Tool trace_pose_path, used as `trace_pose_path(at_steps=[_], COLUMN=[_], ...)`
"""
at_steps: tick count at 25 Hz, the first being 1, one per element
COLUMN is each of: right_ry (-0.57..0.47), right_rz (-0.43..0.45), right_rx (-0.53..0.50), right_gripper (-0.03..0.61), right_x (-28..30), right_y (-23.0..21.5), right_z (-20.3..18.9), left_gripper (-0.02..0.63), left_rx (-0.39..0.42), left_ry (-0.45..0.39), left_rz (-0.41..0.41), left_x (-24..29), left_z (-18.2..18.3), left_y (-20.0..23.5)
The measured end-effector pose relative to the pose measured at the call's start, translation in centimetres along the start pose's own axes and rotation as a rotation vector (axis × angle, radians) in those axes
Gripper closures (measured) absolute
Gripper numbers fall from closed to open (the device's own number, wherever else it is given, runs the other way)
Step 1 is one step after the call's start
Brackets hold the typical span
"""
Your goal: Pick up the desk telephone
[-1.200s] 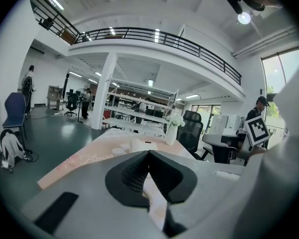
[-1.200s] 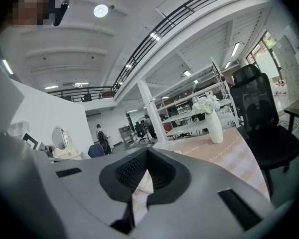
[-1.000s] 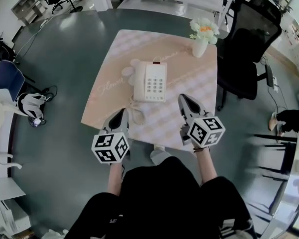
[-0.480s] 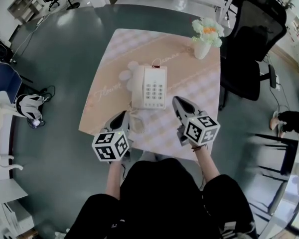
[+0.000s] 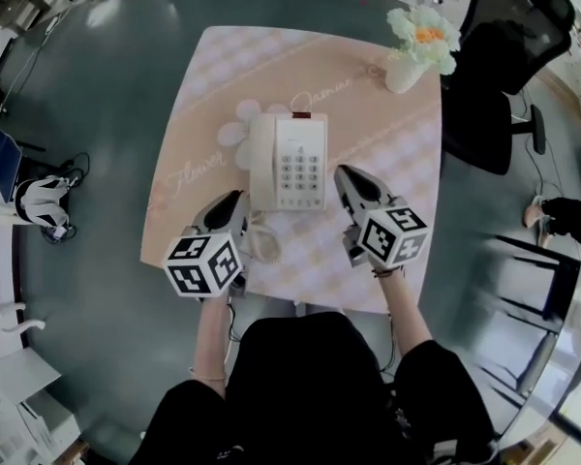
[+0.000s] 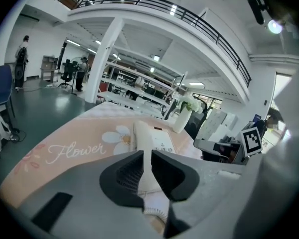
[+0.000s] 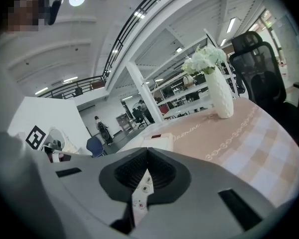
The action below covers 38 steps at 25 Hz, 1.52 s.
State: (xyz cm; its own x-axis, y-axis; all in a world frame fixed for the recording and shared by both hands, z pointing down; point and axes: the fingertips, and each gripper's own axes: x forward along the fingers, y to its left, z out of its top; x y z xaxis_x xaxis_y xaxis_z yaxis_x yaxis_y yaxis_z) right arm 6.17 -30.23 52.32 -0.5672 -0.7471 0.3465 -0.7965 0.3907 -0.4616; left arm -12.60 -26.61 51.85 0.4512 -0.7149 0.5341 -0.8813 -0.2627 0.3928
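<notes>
A square table (image 5: 271, 66) under a peach and pink checked cloth filled the middle of the head view. A black office chair (image 5: 508, 27) stood at its upper right corner. The cream desk telephone (image 5: 289, 161) lay flat near the centre of the cloth, handset in its cradle on the left side and keypad on the right.

The left gripper (image 5: 234, 201) hovered just below the telephone's lower left corner. Its jaws were opening, with a narrow slit between the pads and nothing clamped. The right gripper (image 5: 347, 174) sat just right of the telephone's lower right corner, jaws pressed together and empty.

A white vase of flowers (image 5: 407, 71) stood at the table's upper right. The coiled cord (image 5: 263, 243) lay below the telephone, beside the left gripper.
</notes>
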Motion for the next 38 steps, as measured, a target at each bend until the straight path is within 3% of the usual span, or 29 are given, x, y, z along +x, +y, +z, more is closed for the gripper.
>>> trace_pose_path(at_steps=[7,16,26,38], right_ry=[0.05,0.102,0.202,0.359], right_rz=[0.019,0.001,0.023,0.052], right_rx=[0.094,0.263,0.347,0.368], right_gripper=[0.579,0.385,0.341,0.336], right_x=[3.3,6.5,8.6,9.7], right_y=[-1.7,-3.3,-3.7,-3.2], right_z=[-0.9,-2.2,-3.0,-4.5], left_gripper=[0.463,0.328,0.301,0.275], left_rx=[-0.015,-0.078,-0.154,-0.136], left_ry=[0.046,0.143,0.248,0.381], left_rz=[-0.056,-0.126,-0.217,-0.26], left_x=[4.2,8.6,11.0,12.3], left_z=[1.0,0.0,-0.9,-2.1], left_y=[0.8,1.2,1.2,1.1])
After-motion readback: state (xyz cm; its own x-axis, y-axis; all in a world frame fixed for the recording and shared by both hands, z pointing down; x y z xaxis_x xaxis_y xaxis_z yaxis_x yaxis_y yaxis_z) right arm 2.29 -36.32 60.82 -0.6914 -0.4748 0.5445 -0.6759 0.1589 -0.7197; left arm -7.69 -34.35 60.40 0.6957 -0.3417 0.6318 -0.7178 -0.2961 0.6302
